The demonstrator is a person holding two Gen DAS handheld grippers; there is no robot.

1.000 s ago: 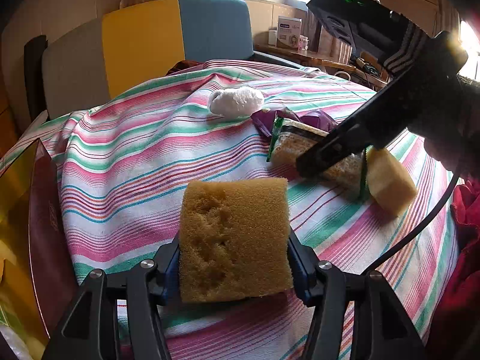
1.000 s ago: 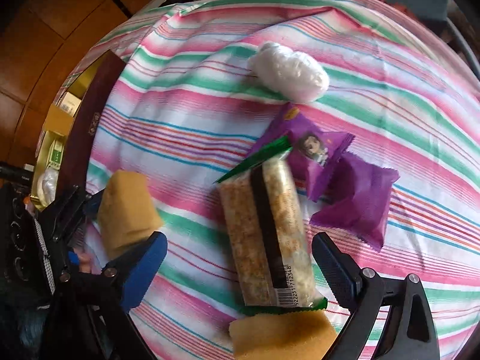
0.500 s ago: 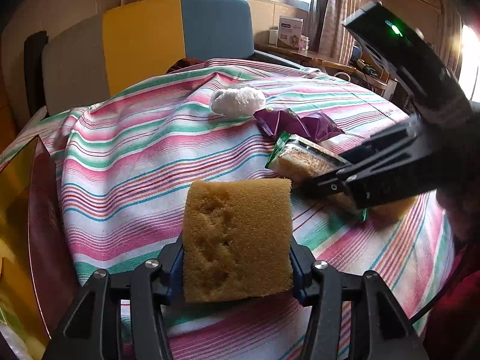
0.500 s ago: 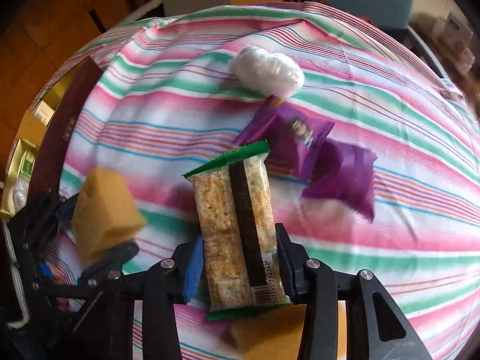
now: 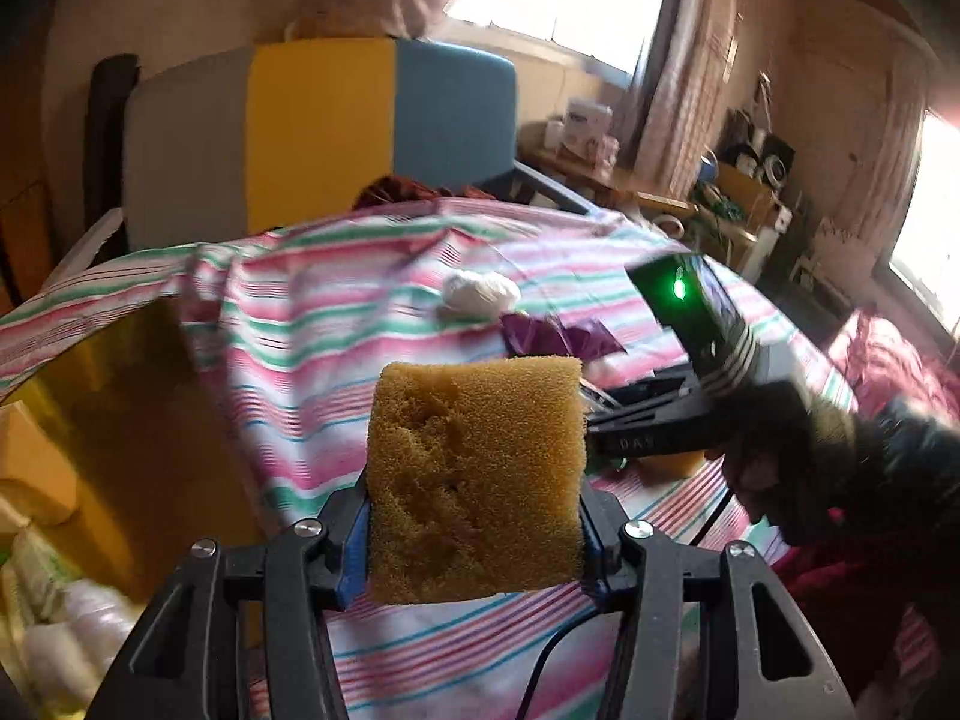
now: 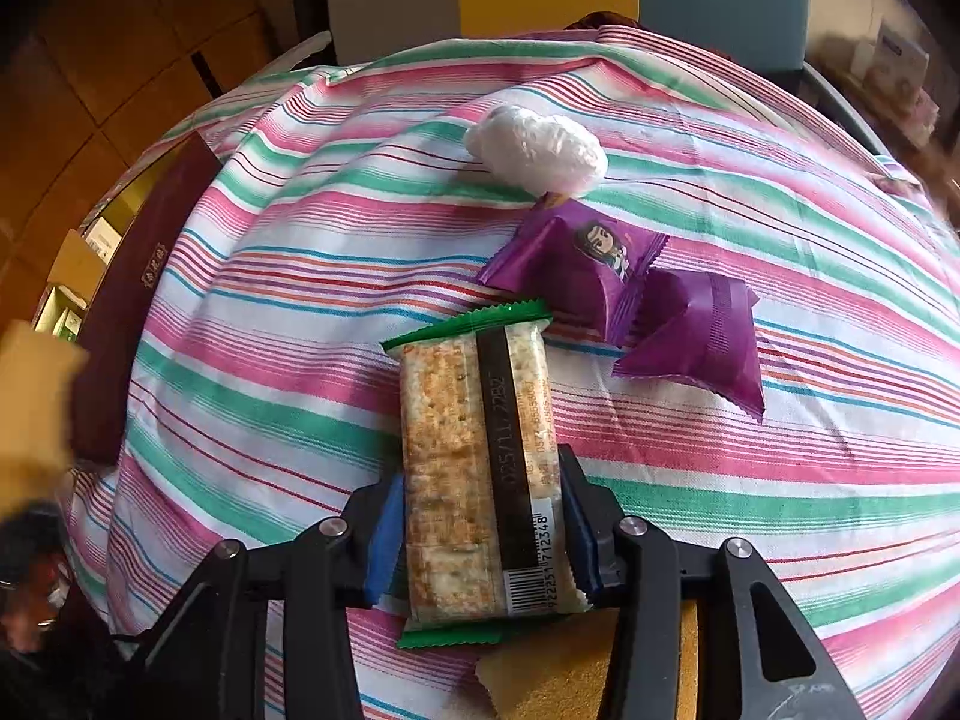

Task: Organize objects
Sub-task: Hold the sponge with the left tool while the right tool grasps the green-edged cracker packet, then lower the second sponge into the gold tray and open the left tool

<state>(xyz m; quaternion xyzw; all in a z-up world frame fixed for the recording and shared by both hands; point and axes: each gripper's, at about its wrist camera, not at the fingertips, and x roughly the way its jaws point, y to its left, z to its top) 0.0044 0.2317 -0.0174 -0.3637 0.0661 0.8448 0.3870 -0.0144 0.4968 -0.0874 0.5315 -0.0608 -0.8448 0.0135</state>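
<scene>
Two wrist-camera views show a worktop (image 6: 780, 480) covered in a pink, green and white striped cloth, with the tidying only partly done.

In the left wrist view, the left hand-held gripper (image 5: 474, 534) at bottom centre is clenched on a yellow sponge (image 5: 477, 480), which is held up clear of the cloth. At right of that frame, the other gripper reaches down to the worktop.

In the right wrist view, the right hand-held gripper (image 6: 480, 531) at bottom centre has just closed on a cracker packet (image 6: 474, 474) with green ends. Its blue pads press both long sides, and the packet seems to lie on the cloth, not yet lifted.

Loose on the cloth are a white wrapped bundle (image 6: 537, 147) at upper centre, two purple snack packets (image 6: 630, 300) just beside the cracker packet's far end, and a second sponge (image 6: 552, 672) at the bottom edge, partly under the gripper.

A dark red box with a gold lining (image 5: 108, 408) stands open at the left of the left wrist view. Pale packets show in it, though blur hides what they are. It is probably the destination.
</scene>
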